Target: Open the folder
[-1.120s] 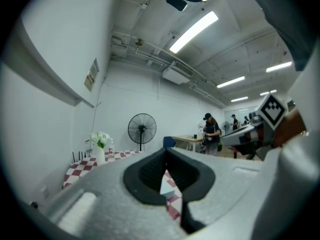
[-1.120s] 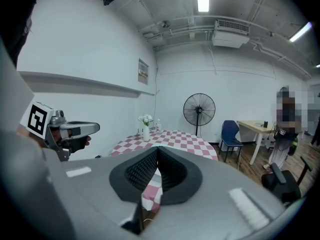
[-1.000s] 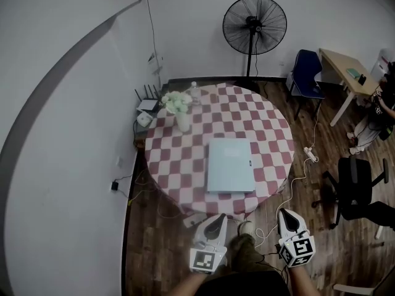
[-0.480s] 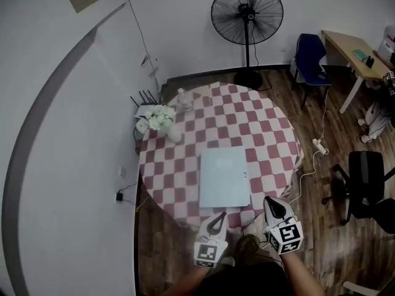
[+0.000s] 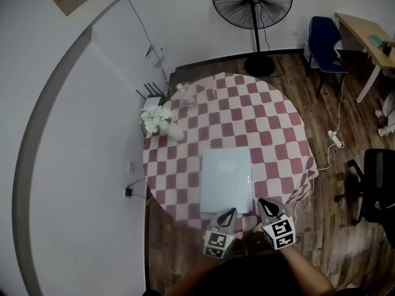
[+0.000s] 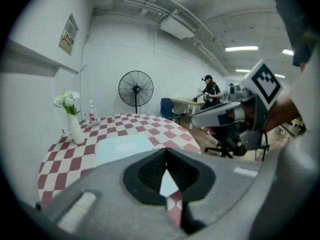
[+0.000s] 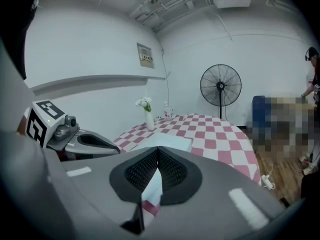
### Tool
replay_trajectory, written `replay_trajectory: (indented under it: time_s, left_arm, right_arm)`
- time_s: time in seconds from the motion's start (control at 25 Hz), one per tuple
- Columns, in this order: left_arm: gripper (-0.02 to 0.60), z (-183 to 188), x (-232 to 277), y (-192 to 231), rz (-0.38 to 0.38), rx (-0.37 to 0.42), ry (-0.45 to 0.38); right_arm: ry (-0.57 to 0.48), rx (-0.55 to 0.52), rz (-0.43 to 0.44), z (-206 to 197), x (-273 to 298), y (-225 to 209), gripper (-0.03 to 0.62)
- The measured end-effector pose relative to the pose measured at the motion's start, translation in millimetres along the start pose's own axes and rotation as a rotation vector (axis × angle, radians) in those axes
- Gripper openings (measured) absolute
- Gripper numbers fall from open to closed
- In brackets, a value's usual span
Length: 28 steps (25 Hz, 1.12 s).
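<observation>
A pale blue folder (image 5: 226, 179) lies shut and flat on the round table's red-and-white checked cloth (image 5: 271, 128), toward its near edge. It also shows in the left gripper view as the folder (image 6: 122, 148) and in the right gripper view as the folder (image 7: 167, 143). My left gripper (image 5: 229, 213) hovers at the table's near edge just below the folder's near left part, jaws shut and empty. My right gripper (image 5: 264, 203) is beside it at the folder's near right corner, also shut with nothing in it. Neither touches the folder.
A white vase of flowers (image 5: 158, 121) and a clear bottle (image 5: 182, 92) stand at the table's far left. A standing fan (image 5: 252, 5) is behind the table, a blue chair (image 5: 323, 39) and wooden desk (image 5: 364, 32) far right, a black office chair (image 5: 378, 190) right. A person (image 6: 209, 90) works at the desk.
Both grippers have come forward and lower, from over the floor to the table's near edge by the folder. The table now sits closer in the head view.
</observation>
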<state>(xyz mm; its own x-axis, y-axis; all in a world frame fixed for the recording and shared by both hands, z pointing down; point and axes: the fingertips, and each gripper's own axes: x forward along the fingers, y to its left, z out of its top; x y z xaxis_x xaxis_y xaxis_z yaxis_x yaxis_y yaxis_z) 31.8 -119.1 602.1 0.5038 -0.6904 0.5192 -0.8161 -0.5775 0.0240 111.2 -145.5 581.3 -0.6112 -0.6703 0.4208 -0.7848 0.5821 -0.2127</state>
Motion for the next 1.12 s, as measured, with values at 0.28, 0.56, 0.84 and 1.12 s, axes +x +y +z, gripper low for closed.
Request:
replay_trajectory:
  time_s: [0.28, 0.56, 0.84, 1.12]
  left_arm:
    - [0.006, -37.5, 42.9, -6.0, -0.034, 0.056, 0.152]
    - [0.006, -67.5, 59.6, -9.6, -0.063, 0.038, 0.207]
    - [0.032, -88.7, 73.3, -14.9, -0.097, 0.042, 0.231]
    - [0.034, -101.3, 82.7, -19.7, -0.149, 0.073, 0.275]
  right_arm:
    - [0.117, 0.110, 0.055, -47.2, 41.7, -27.0, 0.003]
    - [0.233, 0.114, 0.110, -86.9, 68.4, -23.2, 0.003]
    - [0.299, 0.157, 0.083, -117.3, 84.7, -28.2, 0.027]
    - [0.353, 0.250, 0.104, -143.5, 98.1, -24.6, 0.060]
